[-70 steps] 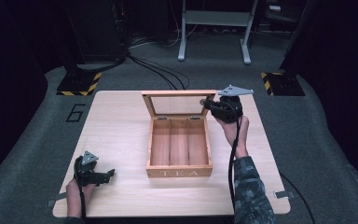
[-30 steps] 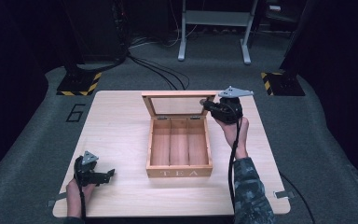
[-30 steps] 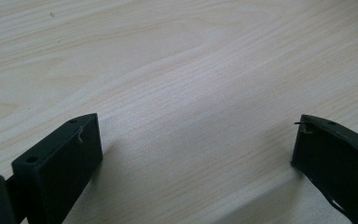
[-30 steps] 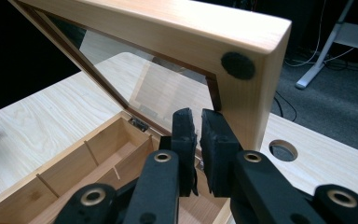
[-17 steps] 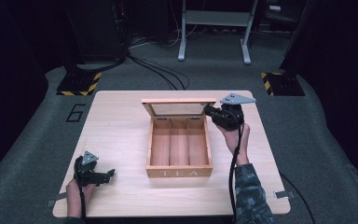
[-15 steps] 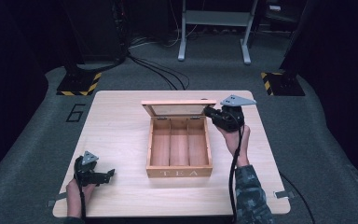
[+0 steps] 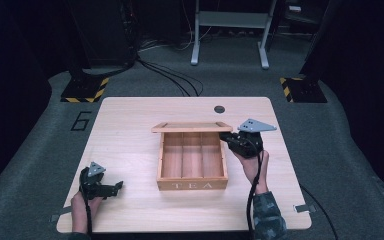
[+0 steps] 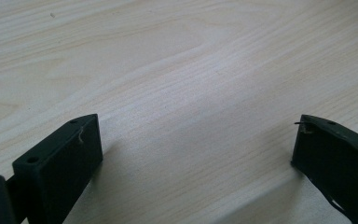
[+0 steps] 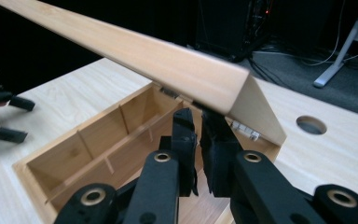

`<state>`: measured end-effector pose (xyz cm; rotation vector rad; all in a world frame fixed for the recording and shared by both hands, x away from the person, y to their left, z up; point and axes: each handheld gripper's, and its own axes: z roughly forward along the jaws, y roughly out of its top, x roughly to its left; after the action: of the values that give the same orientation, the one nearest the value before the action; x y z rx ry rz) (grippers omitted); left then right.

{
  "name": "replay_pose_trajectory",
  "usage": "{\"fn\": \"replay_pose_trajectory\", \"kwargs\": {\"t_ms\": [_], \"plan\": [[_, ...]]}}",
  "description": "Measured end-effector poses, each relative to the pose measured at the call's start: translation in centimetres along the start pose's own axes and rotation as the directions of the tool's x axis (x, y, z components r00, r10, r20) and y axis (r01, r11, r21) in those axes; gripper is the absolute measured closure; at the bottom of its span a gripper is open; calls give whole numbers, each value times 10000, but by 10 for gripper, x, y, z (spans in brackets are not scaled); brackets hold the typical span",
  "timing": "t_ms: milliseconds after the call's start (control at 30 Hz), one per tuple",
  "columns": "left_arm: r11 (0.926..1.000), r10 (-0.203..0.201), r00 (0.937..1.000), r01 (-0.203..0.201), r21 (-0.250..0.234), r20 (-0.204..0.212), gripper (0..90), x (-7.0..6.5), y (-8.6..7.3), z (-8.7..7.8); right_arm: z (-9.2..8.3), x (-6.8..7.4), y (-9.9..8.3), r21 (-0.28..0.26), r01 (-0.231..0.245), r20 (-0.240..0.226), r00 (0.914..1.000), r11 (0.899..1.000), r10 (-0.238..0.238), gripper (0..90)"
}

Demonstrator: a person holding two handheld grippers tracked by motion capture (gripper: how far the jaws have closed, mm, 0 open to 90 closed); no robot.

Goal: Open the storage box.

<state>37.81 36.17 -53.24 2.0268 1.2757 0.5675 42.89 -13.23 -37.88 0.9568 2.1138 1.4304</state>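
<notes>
Wooden lid (image 9: 168, 65) over fingers (image 9: 186, 140) (closed)

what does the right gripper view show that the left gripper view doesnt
The right gripper view shows the wooden tea box with its three bare compartments, the lid tipped partway down over it, the right gripper with jaws shut just under the lid's edge, the lid's hinge and a round hole in the table. The left gripper view shows the left gripper with its jaws wide apart and nothing between them. Both show the pale wooden tabletop.
</notes>
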Motion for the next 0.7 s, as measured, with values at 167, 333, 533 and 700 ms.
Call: {"fn": "replay_pose_trajectory", "kwargs": {"t_ms": [167,333,533,700], "plan": [[10000,1,10000,-1,4,0,13,0,0,0,-3,7,-19,45,-46,-211,9998,10000,47,836],[10000,5,10000,-5,7,2,13,0,0,0,-2,15,-49,125,-52,-473,9989,9999,58,838],[10000,0,10000,0,7,3,13,0,0,0,0,21,-78,576,-259,-629,9976,9980,295,842],[10000,-4,10000,4,2,2,13,0,0,0,-1,25,-96,1011,-462,-549,9971,9938,519,842]]}}
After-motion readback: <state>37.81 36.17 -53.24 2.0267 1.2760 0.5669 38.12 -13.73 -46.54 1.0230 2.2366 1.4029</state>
